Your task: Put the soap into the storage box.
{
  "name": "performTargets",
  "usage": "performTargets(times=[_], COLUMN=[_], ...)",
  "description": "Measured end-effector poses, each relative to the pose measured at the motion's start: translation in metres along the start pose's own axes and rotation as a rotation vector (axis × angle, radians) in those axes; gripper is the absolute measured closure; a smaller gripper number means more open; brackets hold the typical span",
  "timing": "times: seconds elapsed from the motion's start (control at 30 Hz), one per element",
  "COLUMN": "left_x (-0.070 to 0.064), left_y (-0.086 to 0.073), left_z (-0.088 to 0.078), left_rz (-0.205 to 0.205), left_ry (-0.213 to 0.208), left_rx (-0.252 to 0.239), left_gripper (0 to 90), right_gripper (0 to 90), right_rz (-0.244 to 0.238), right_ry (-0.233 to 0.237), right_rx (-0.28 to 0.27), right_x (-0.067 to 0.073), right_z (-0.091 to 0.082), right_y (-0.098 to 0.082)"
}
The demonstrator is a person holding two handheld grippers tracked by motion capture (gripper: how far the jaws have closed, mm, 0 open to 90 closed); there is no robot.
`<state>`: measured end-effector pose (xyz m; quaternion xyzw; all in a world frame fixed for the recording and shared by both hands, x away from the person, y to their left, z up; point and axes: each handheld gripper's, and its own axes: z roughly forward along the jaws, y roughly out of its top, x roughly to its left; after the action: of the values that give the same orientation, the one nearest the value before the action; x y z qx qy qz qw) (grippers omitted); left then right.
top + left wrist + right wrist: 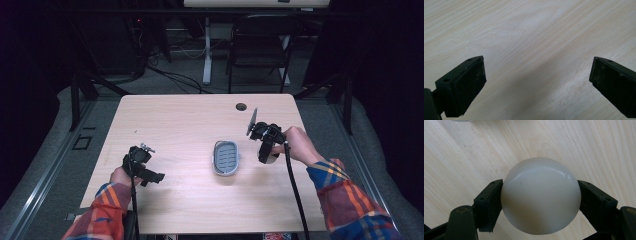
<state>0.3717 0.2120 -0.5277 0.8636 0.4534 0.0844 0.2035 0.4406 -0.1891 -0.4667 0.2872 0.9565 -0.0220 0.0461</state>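
Closest to the person, the left gripper point(150, 176) sits low over the bare wooden table point(175, 120). In the left gripper view its two black jaws stand wide apart with nothing between them, just pale wood. It looks like it is waiting.

A bit farther out, on the other side, the right gripper point(540, 195) is pinching a smooth white ball point(541, 195). One pad presses on each side of the ball. In the high view the ball point(270, 158) shows as a pale round shape under the right hand point(298, 145), held close above the table or maybe resting on it; the picture is too small to be sure.

Just beside it, in the middle of the table, lies a small grey dish point(225, 157) with slots in its floor, like a soap dish. Nothing lies in it.

So the picking up seems done: the ball is caught. What is left, I think, is to carry it the short way over to the dish, set it inside, and let go.

Past the table, a dark folding chair point(260, 45) stands on the floor.
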Motion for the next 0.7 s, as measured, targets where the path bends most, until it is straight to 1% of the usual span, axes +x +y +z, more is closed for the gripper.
performTargets(times=[0.03, 0.07, 0.1, 0.13, 0.17, 0.53, 0.63, 0.7], left_x=[0.000, 0.000, 0.000, 0.000, 0.000, 0.000, 0.000, 0.000], left_y=[0.000, 0.000, -0.001, -0.001, -0.001, 0.000, 0.000, -0.001], left_z=[0.000, 0.000, 0.000, 0.000, 0.000, 0.000, 0.000, 0.000], left_rz=[-0.001, -0.003, -0.005, -0.005, -0.005, -0.001, -0.001, -0.001], left_ry=[0.000, 0.001, 0.001, 0.001, 0.001, 0.002, 0.002, 0.003], left_rx=[-0.001, -0.003, -0.002, -0.002, -0.004, -0.001, -0.003, -0.003], left_gripper=[0.6, 0.6, 0.6, 0.6, 0.6, 0.7, 0.7, 0.7], right_gripper=[24.3, 24.2, 24.2, 24.2, 24.2, 24.3, 24.2, 24.2], right_rz=[-0.007, -0.005, 0.001, -0.010, -0.010, -0.041, -0.042, -0.052], right_ry=[-0.003, -0.002, -0.003, -0.006, -0.006, -0.026, -0.029, -0.030], right_rx=[0.004, 0.000, -0.016, -0.001, -0.001, -0.013, -0.018, -0.017], right_x=[0.000, 0.000, 0.001, 0.001, 0.001, 0.006, 0.007, 0.008], right_z=[-0.001, -0.002, -0.001, -0.003, -0.003, -0.015, -0.017, -0.020], right_y=[0.001, 0.002, 0.003, 0.004, 0.004, 0.019, 0.021, 0.025])
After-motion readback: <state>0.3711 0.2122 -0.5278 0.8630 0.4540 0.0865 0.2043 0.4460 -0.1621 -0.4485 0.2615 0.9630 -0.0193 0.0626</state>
